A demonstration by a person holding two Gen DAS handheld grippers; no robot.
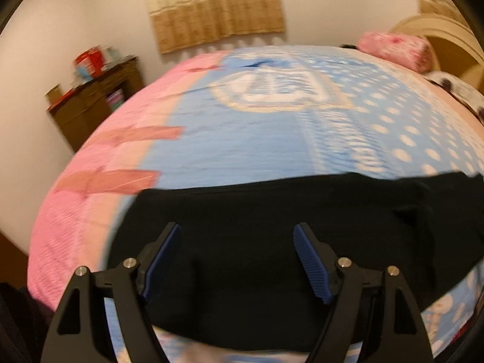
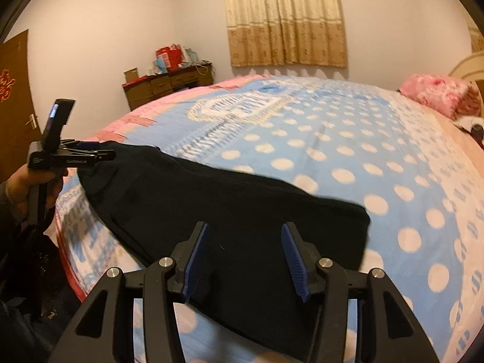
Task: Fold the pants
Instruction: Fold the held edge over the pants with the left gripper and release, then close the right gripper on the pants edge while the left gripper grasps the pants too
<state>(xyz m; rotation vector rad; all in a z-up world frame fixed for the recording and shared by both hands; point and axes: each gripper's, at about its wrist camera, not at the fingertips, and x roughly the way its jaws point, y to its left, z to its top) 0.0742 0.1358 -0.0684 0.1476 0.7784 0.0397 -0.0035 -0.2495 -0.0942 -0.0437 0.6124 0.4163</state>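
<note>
Pants (image 2: 230, 211), black, folded into a long flat band, lying on the bedspread (image 2: 348, 157) near the bed's front edge, well short of the pink pillow (image 2: 435, 93). Left gripper (image 1: 237, 236) spread wide above the cloth, pinching nothing. Right gripper (image 2: 245, 236) half spread over the pants, nothing between the pads.

Black pants (image 2: 230, 211) lie on the bed (image 2: 348, 139), seemingly folded.
</note>
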